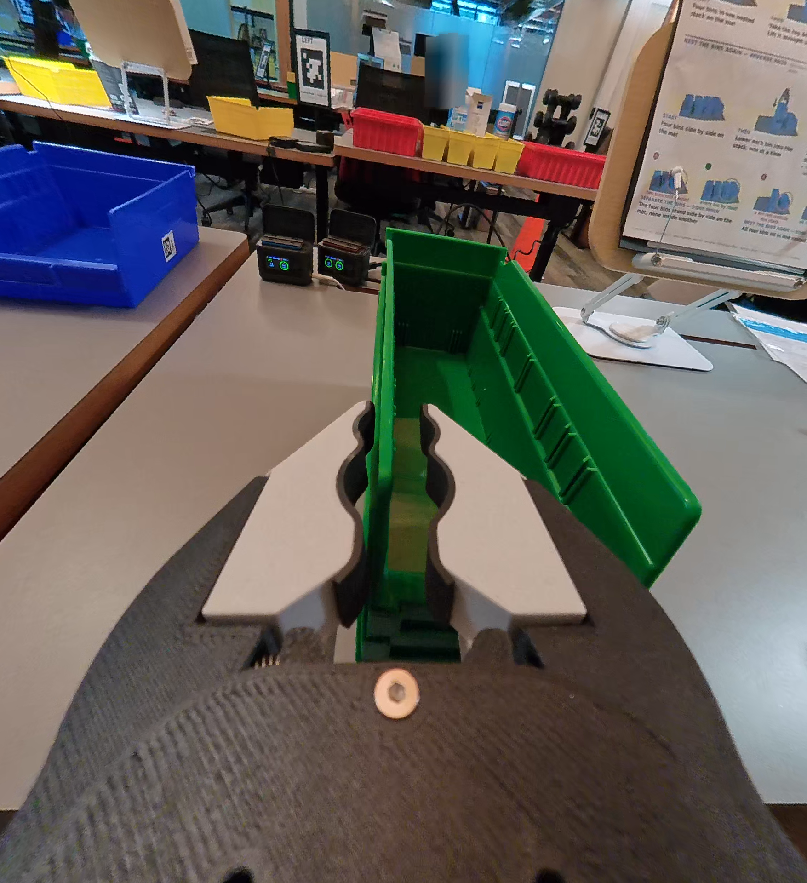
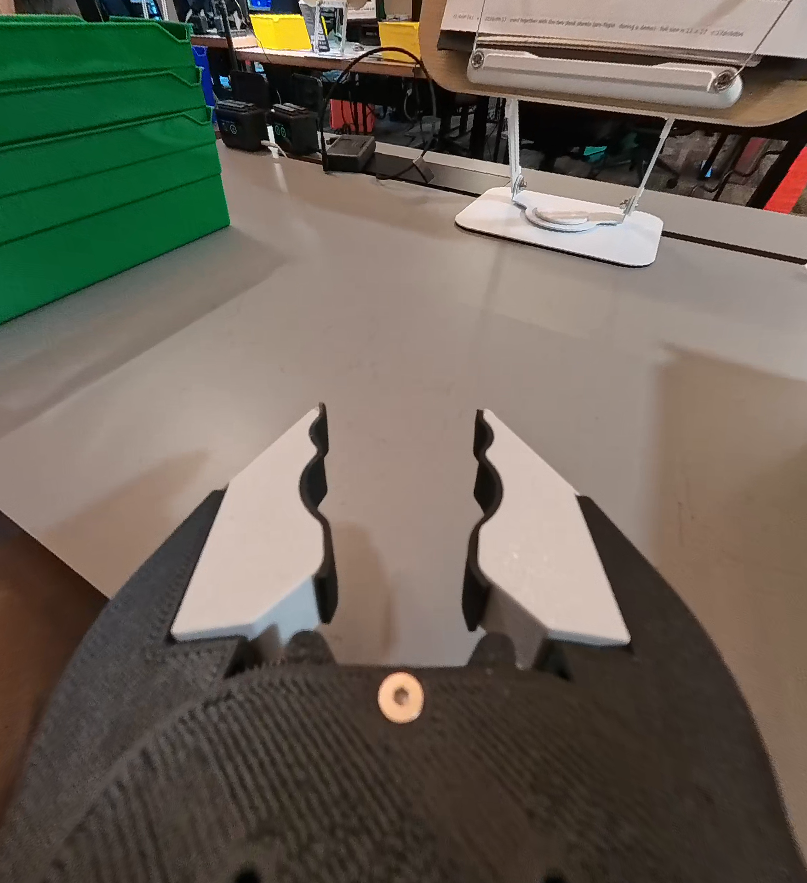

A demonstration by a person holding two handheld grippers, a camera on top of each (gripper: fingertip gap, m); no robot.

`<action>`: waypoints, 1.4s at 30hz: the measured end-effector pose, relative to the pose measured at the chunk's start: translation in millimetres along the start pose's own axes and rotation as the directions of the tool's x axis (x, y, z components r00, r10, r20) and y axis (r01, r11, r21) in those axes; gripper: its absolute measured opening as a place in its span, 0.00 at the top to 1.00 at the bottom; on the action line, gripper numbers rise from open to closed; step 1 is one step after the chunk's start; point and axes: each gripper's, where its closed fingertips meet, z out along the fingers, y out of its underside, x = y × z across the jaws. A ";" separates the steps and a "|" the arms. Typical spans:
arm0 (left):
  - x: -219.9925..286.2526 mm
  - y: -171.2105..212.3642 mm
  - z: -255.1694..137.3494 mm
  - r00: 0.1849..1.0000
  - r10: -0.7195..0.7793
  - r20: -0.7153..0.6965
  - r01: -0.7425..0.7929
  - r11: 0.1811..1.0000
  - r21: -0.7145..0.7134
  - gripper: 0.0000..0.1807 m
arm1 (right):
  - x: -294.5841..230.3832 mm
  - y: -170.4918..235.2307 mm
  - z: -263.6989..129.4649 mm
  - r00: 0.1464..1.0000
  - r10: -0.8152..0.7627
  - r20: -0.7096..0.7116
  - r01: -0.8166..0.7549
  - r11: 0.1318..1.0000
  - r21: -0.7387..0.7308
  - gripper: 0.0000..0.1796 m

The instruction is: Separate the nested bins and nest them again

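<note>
My left gripper (image 1: 397, 411) is shut on the left side wall of a green bin (image 1: 525, 382), one finger outside the wall and one inside. The bin runs away from me and looks tilted; I cannot tell whether it rests on anything. In the right wrist view a stack of several nested green bins (image 2: 81, 191) stands at the far left of the grey table (image 2: 439, 310). My right gripper (image 2: 401, 413) is open and empty, low over the bare table, to the right of the stack and apart from it.
A large blue bin (image 1: 71, 229) sits on the neighbouring table at the left. A document stand holding an instruction sheet (image 1: 745, 143) has its white base (image 2: 559, 229) at the back right. Two black charger cases (image 1: 315, 258) sit at the far edge. Papers (image 1: 802, 353) lie at the right.
</note>
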 end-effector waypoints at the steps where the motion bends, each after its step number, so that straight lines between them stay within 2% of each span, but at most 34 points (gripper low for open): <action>1: 0.3 -0.1 -0.1 1.000 0.001 0.000 -0.001 1.000 0.000 0.91 | 0.1 0.0 0.0 1.000 0.001 0.001 -0.001 1.000 0.000 0.66; 42: 2.5 3.1 1.5 1.000 -0.022 -0.015 0.022 1.000 -0.001 0.90 | -4.6 4.8 1.4 1.000 -0.030 0.004 0.030 0.999 -0.024 0.66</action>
